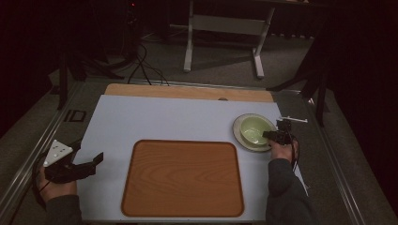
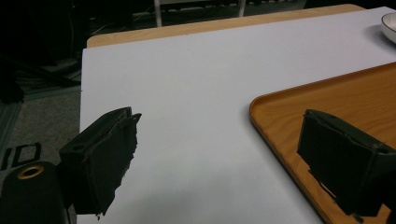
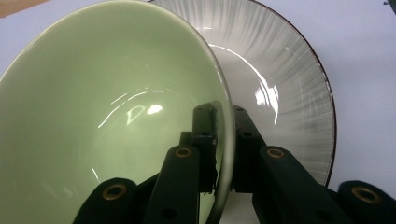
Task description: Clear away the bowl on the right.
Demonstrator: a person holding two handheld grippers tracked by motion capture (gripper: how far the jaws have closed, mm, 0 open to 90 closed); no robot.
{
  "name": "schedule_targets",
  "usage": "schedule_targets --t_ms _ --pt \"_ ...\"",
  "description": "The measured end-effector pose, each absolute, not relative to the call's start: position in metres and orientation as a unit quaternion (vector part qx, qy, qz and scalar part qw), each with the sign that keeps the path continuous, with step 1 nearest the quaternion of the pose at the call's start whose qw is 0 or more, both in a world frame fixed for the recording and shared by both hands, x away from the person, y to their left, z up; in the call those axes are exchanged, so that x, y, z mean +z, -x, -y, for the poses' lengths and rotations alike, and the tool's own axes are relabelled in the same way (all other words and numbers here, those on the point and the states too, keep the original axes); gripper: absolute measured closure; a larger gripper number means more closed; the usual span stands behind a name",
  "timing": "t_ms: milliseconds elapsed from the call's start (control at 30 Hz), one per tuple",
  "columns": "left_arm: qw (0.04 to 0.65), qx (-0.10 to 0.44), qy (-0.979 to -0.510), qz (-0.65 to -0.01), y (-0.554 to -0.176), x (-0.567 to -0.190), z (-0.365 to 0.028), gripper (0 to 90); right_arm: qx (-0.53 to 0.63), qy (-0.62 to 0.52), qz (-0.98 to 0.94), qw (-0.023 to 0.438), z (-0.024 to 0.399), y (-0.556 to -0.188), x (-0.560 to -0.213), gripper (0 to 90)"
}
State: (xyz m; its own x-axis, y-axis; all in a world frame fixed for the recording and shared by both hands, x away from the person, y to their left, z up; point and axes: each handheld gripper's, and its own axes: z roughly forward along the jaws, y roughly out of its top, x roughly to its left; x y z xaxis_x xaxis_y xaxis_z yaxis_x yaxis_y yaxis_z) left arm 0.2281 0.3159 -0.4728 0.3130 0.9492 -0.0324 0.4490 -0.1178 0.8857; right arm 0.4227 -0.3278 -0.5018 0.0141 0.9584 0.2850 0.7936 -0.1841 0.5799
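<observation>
A pale green bowl (image 1: pixel 253 130) sits on a white ribbed plate (image 1: pixel 240 132) at the table's right side. My right gripper (image 1: pixel 273 134) is shut on the green bowl's near right rim. In the right gripper view the green bowl (image 3: pixel 93 126) has one jaw inside and one outside its rim, with the white plate (image 3: pixel 285 88) behind it. My left gripper (image 1: pixel 96 161) stands open over the table's left edge, beside the wooden tray (image 1: pixel 183 177). Nothing lies between its fingers (image 2: pixel 105 158). The tray's corner (image 2: pixel 299 107) shows ahead of it.
The light blue table top (image 1: pixel 164 117) has a wooden strip (image 1: pixel 187 91) along its far edge. A small white part (image 1: pixel 294 120) lies just beyond the plate. A white stand's legs (image 1: pixel 225 42) and cables (image 1: pixel 145 65) are on the floor behind.
</observation>
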Motion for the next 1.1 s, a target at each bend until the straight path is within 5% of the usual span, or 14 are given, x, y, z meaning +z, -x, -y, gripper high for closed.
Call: schedule_targets --t_ms 1100 --pt "0.427 0.294 -0.685 -0.512 -0.228 -0.473 -0.317 12.5 0.359 -0.677 -0.622 0.162 0.332 -0.400 -0.471 83.4"
